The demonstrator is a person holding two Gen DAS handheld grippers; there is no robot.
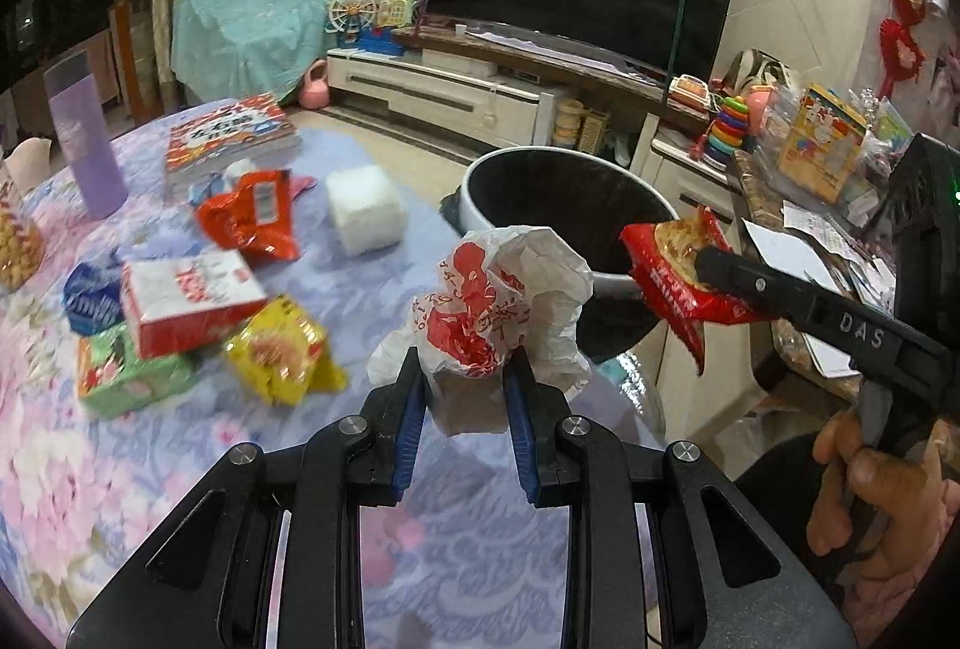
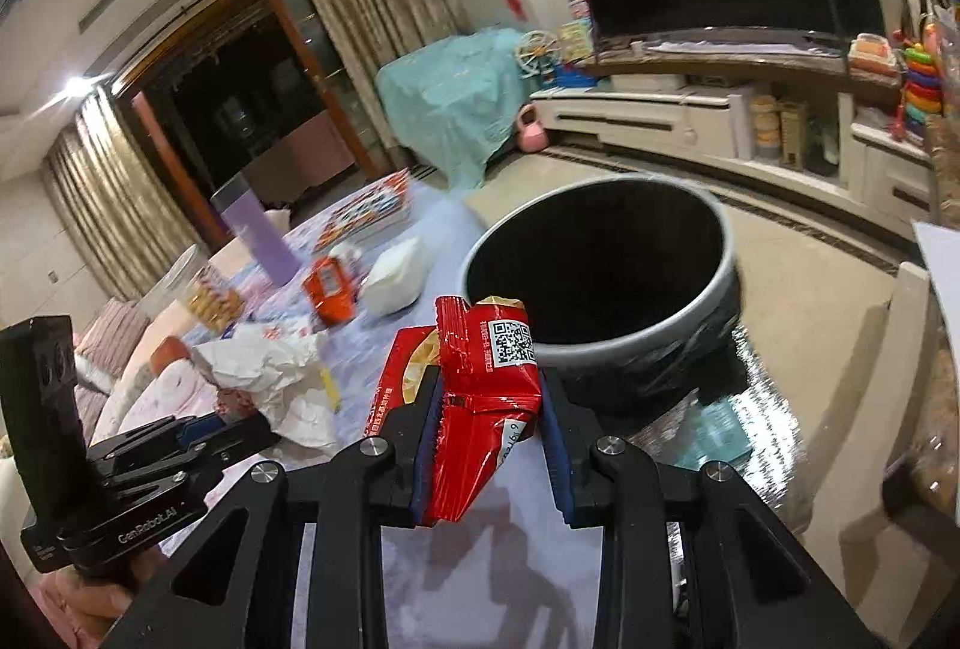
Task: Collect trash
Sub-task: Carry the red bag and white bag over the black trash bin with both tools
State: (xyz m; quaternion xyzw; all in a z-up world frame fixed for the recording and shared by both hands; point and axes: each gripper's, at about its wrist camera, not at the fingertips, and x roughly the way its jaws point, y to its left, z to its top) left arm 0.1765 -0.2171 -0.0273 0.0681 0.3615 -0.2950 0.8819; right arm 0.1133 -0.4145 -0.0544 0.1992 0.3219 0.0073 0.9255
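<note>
Both hands were loaded and the bin (image 1: 564, 205) stood just past the table (image 1: 180, 469) edge, its dark mouth open and near. The left gripper (image 1: 462, 379) had its jaws clenched on a crumpled white bag (image 1: 498, 301) with red print, but only by the lower folds; most of the bag billowed loose above the pads. The right gripper (image 2: 489, 409) had its jaws clamped on a red wrapper (image 2: 486, 385), which stuck up and out of the grip at an angle, over the near side of the bin's rim.

What worried me was the drop. The bag was light and puffy, so if it were let go before it was truly over the opening it seemed likely to catch the rim or drift down onto the floor between bin and table. The wrapper was slick foil held by a narrow strip, and it looked as if it could slide out early with any jolt.

The two grippers were also close together, side by side, both heading for the same mouth; a bump between them looked possible and could knock either piece free.

Behind them the table still carried plenty: a yellow packet (image 1: 282, 349), a red-and-white box (image 1: 186, 301) and another red wrapper (image 1: 252, 217), so a careless swing back might scatter those too.
</note>
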